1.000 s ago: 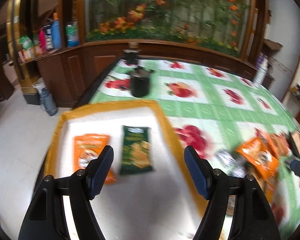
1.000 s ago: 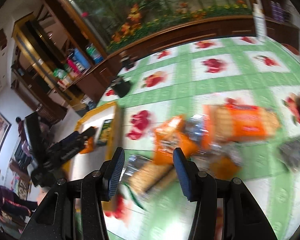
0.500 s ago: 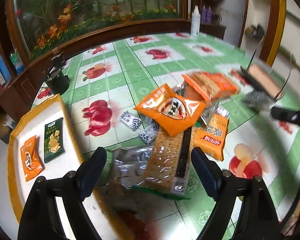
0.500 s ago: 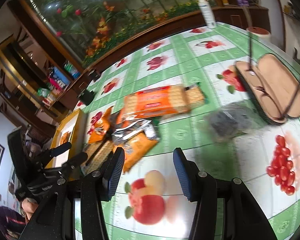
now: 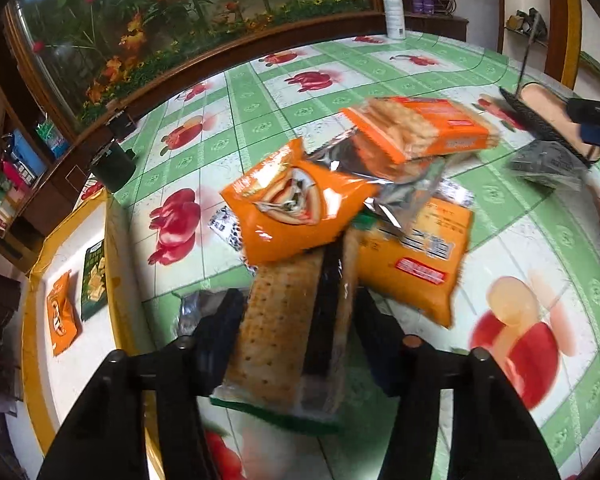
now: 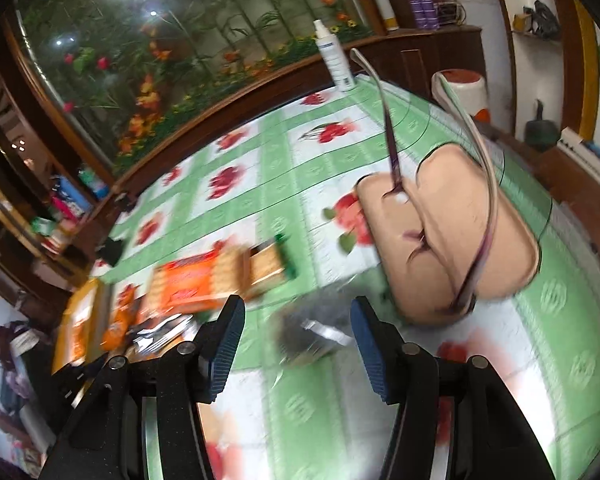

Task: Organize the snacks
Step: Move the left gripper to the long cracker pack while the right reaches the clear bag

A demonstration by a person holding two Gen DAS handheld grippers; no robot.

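Observation:
A clear pack of square crackers [image 5: 284,320] with a green end lies at the near end of the snack pile. My left gripper [image 5: 298,332] straddles it, jaws closing, pads touching both long sides. Leaning on its far end are an orange chip bag [image 5: 296,212], a silver foil packet [image 5: 380,168], a long orange cracker pack [image 5: 420,128] and a flat orange packet [image 5: 416,260]. My right gripper [image 6: 296,332] hangs over a dark grey packet [image 6: 308,332] on the cloth. Its jaws are opening and the pads are clear of the packet.
At the left table edge a yellow-rimmed tray [image 5: 36,280] holds an orange packet [image 5: 62,320] and a green one [image 5: 94,276]. A beige-lined basket [image 6: 460,232] with two tall handles stands right of the grey packet. Farther back are a black cup [image 5: 114,168] and a white spray bottle [image 6: 336,60].
My left gripper swung from over the tray to the pile, dropped onto the cracker pack and narrowed its jaws. My right gripper travelled right from the pile to the grey packet beside the basket.

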